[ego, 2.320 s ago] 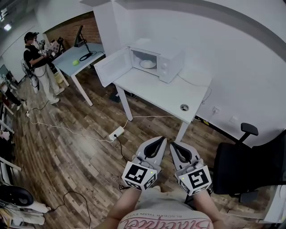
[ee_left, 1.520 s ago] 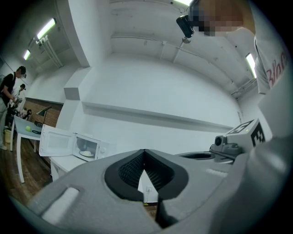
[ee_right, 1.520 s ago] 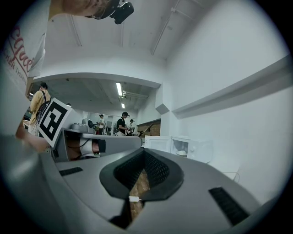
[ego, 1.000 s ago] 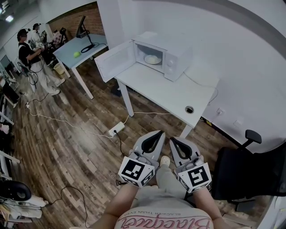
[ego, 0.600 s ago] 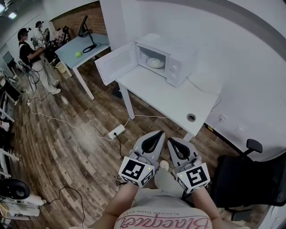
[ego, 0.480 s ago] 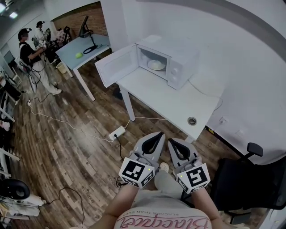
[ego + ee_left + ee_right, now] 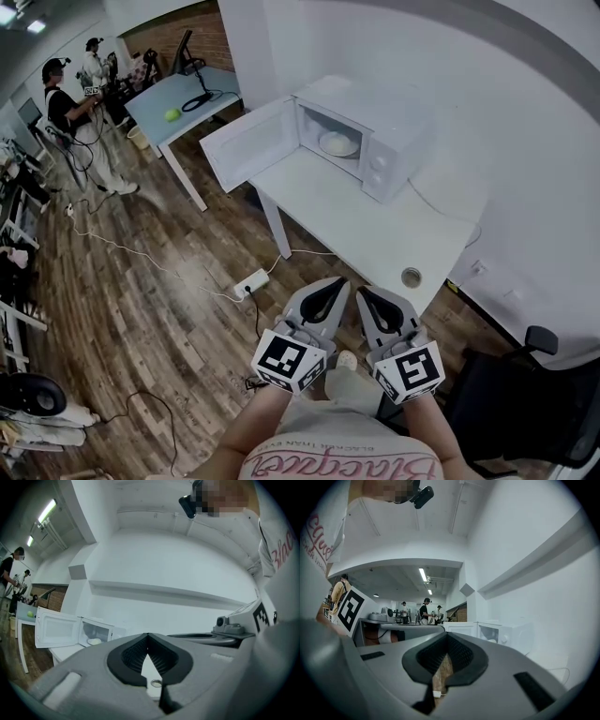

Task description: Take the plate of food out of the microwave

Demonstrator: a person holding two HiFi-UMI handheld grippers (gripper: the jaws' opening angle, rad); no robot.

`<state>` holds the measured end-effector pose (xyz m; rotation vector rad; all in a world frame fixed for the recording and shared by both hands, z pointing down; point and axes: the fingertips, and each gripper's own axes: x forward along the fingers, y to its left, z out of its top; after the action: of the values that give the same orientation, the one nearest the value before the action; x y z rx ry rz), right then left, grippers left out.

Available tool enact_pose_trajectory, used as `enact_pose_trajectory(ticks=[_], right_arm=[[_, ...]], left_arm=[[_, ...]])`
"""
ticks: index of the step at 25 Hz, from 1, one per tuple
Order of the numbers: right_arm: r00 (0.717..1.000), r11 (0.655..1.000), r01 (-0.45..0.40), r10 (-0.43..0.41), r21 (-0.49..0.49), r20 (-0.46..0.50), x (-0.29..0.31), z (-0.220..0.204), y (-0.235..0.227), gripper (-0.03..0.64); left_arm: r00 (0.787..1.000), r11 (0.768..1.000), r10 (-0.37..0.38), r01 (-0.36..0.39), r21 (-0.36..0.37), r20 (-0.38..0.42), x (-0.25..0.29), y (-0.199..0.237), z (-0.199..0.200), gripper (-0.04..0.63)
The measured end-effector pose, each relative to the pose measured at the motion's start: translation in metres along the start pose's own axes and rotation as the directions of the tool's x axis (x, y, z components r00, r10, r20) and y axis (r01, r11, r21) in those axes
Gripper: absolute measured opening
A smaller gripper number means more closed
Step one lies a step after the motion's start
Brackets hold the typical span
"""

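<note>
Hardly distinct: plate (image 7: 338, 142) inside microwave (image 7: 375, 103).

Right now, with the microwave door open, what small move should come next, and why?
Probably step closer to the table: the plate sits inside the open microwave, and both the left gripper and right gripper, jaws shut and empty, hang well short of it.

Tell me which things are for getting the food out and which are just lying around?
For the job: microwave, plate of food inside it, left gripper, right gripper.
Just lying about: green ball, power strip, black chair.
</note>
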<state>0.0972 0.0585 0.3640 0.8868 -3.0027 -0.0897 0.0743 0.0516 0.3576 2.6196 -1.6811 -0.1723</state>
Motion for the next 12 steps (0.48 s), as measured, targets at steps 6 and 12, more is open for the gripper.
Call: enact_pose_trajectory(ticks=[6,12], right_arm=[[1.0,1.0,-0.006,0.006,0.004,-0.022,0.022,-0.007,-0.034,0.009],[1.0,1.0,-0.017,0.018,0.018,-0.022,0.045,-0.008,-0.064,0.01]], left_arm=[[1.0,1.0,0.014,-0.014,-0.002,-0.006,0.035,0.017,-0.001,0.002],[0.999,0.999,0.032,-0.032,0.0,-0.012,0.069,0.034,-0.001,0.002]])
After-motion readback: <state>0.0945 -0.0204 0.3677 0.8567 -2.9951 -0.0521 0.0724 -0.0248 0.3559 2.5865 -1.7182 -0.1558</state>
